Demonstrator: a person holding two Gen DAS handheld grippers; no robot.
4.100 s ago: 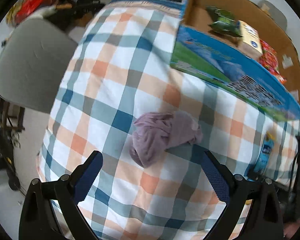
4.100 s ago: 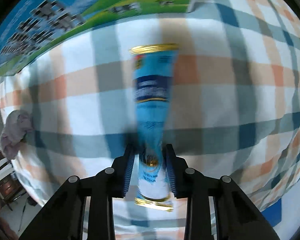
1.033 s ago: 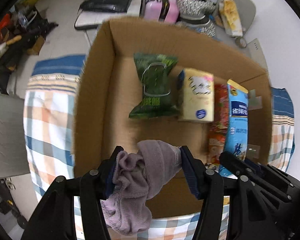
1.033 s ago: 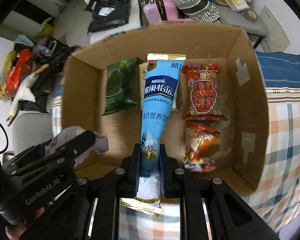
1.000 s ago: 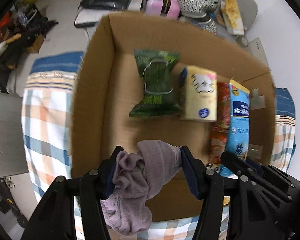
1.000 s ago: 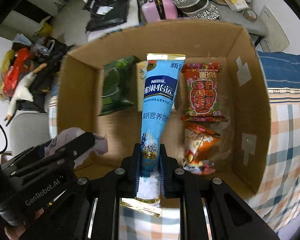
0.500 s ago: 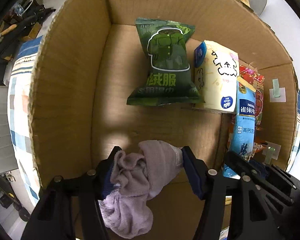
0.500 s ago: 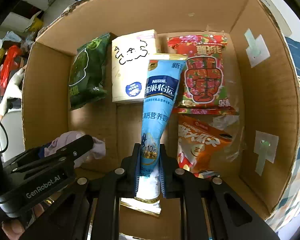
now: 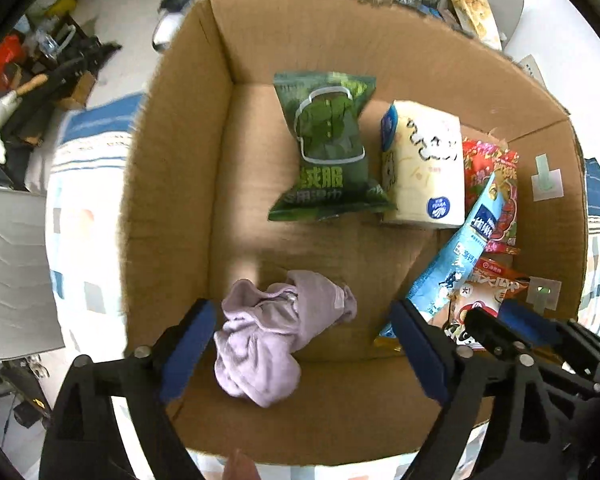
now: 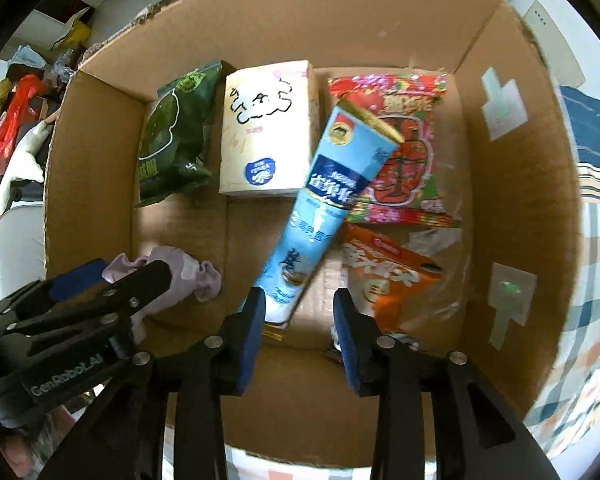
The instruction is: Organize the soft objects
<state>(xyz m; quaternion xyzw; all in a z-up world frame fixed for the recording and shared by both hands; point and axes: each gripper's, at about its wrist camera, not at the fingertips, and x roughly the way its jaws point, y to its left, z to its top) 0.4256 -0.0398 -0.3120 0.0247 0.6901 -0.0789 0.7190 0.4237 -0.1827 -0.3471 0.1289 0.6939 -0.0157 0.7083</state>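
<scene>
Since both tongs, left tongs [image 9: 300, 344] and right tongs [image 10: 296, 328], gaped, we judged purple cloth [image 9: 276, 336] and blue pouch [image 10: 324, 208] dropped into the cardboard box [image 10: 512, 208].

You are seeing "GenRobot.AI" printed on the left gripper [image 10: 112, 292] body, lying left of your right gripper; "FIAMA" is showing on the cream pack [image 9: 424, 164] ahead, Chinese characters marking neighbouring packets.
</scene>
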